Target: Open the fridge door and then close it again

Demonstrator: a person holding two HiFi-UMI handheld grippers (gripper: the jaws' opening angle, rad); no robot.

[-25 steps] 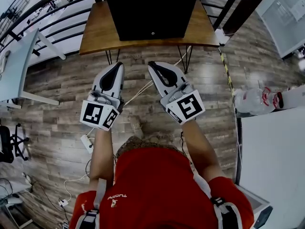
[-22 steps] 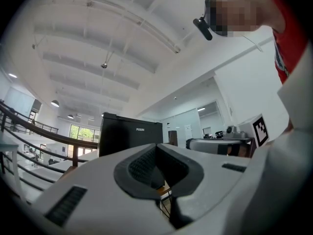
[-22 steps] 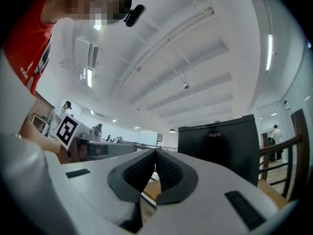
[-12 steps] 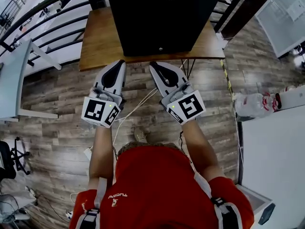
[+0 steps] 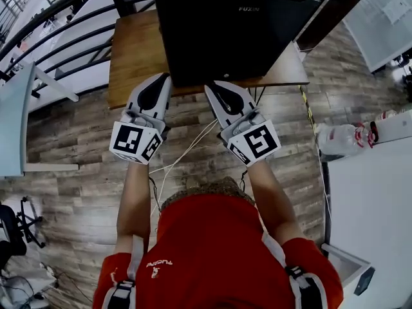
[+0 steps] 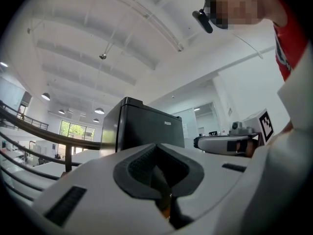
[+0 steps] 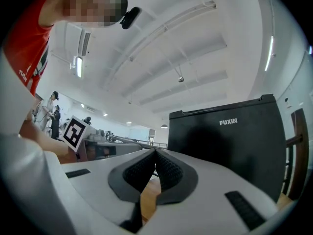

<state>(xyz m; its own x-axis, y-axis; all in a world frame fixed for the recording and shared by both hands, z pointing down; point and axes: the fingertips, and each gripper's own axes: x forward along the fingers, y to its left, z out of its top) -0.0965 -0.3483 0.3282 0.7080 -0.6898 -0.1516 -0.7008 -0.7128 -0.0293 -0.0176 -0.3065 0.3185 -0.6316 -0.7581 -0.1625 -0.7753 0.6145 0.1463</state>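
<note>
While the left gripper (image 5: 164, 77) and right gripper (image 5: 210, 85) hover with jaws pressed together on nothing, the closed black fridge (image 5: 232, 24) stands just ahead on the wooden table (image 5: 132, 50). Opening it likely means parting one pair of jaws and catching the door's free edge squarely.

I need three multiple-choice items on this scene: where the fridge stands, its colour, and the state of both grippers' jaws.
1. Where does the fridge stand?
A. on the floor
B. on the wooden table
C. on a white shelf

2. What colour is the fridge?
A. white
B. silver
C. black

3. How do the jaws of the left gripper and right gripper stand?
A. together, empty
B. wide apart
C. closed on a handle

1 B: the table shows around its base.
2 C: black in every view.
3 A: in each gripper view the jaws meet, nothing between.
</note>
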